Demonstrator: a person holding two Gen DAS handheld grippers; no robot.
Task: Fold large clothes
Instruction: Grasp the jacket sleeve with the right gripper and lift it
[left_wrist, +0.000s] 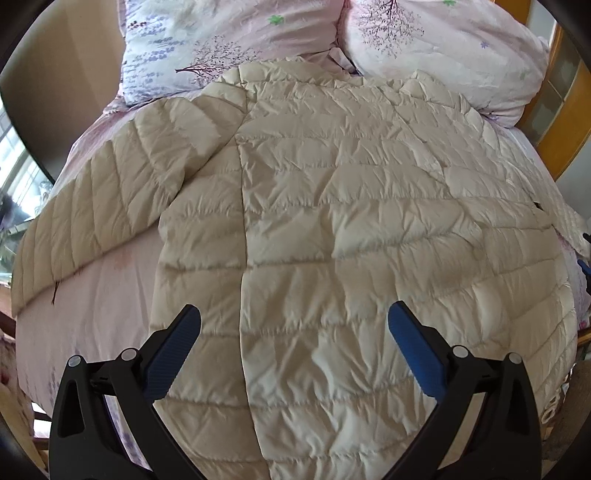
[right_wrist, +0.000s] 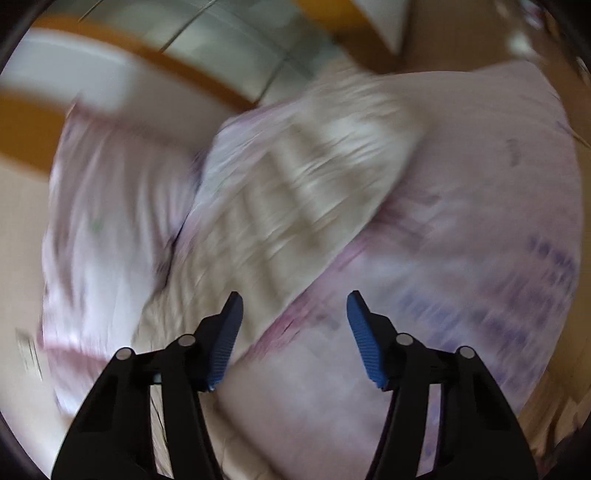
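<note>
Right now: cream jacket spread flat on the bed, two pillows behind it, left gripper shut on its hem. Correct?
Not quite. The left gripper is open, jaws spread wide above the jacket and holding nothing, as the left wrist view shows. The rest stands: the jacket lies spread on the bed, with two pillows behind it.

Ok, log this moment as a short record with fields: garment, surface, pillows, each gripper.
garment: cream quilted jacket, spread flat, its sleeve lying out to the side
surface: bed with pink floral sheet
pillows: two floral pillows beyond the jacket's far end
left gripper: open, above the jacket, holding nothing
right gripper: open, holding nothing; view motion-blurred, bedding and quilted fabric ahead
fold: none visible yet
</note>
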